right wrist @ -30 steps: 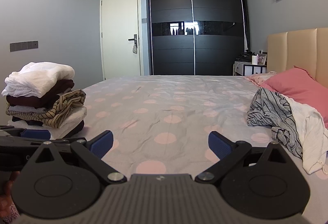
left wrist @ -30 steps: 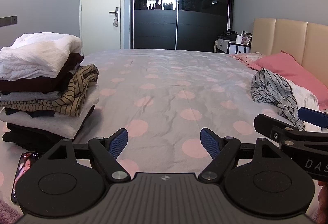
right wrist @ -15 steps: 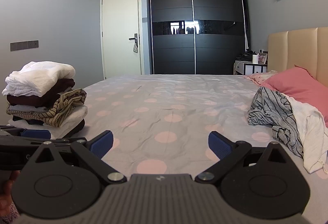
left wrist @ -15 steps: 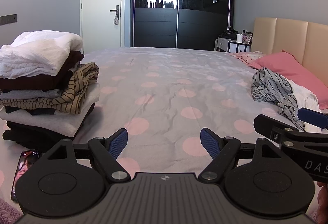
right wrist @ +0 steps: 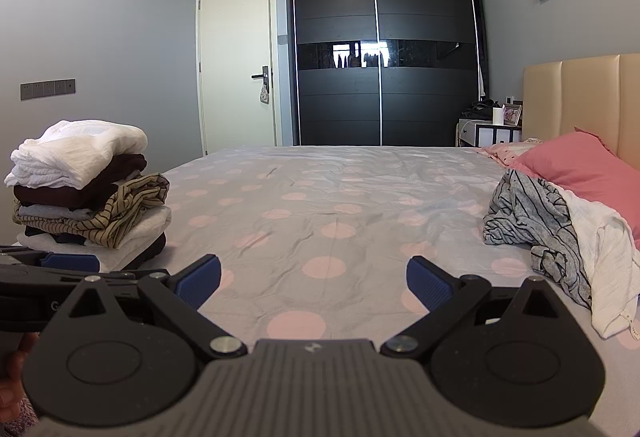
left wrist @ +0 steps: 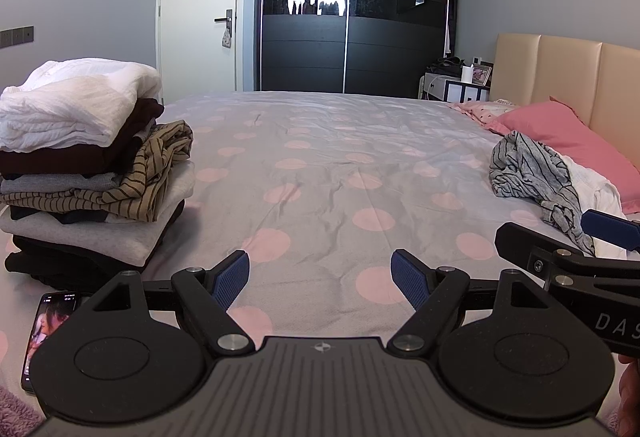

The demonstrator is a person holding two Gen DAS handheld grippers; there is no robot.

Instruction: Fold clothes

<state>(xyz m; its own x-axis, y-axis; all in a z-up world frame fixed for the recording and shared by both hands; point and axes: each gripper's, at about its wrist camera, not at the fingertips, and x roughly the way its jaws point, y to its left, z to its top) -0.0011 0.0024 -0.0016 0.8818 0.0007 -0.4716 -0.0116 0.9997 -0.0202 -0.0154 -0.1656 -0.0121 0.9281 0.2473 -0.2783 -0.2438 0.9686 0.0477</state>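
Progress: most of the folding looks done, judging by the tall stack against the small heap that is left.
Folded stack: pile of folded clothes (left wrist: 86, 165) at the left edge of the bed, topped by a white crinkled garment (left wrist: 76, 101), then a dark maroon one, a tan striped top (left wrist: 132, 181) that sags out of line, pale grey knits and black pieces at the bottom.
Unfolded heap: crumpled grey garment with black stripes (right wrist: 532, 221) lying over a loose white cloth (right wrist: 600, 261), both beside the pink pillow (right wrist: 580, 165) near the beige padded headboard; neither is folded.
Bed: grey sheet with pink dots (left wrist: 340, 173), bare across the middle, so a folding surface is ready.
Left gripper (left wrist: 320, 275): blue-padded jaws spread wide, nothing between them, held low over the near edge of the bed.
Right gripper (right wrist: 314, 279): likewise released and empty, just beside the left one, well apart from the heap.
Remaining: as I judge it, two pieces to fetch, spread, fold and stack; the slumped striped top may want straightening.
Other: black smartphone with a lit screen (left wrist: 46, 333) lies below the stack.
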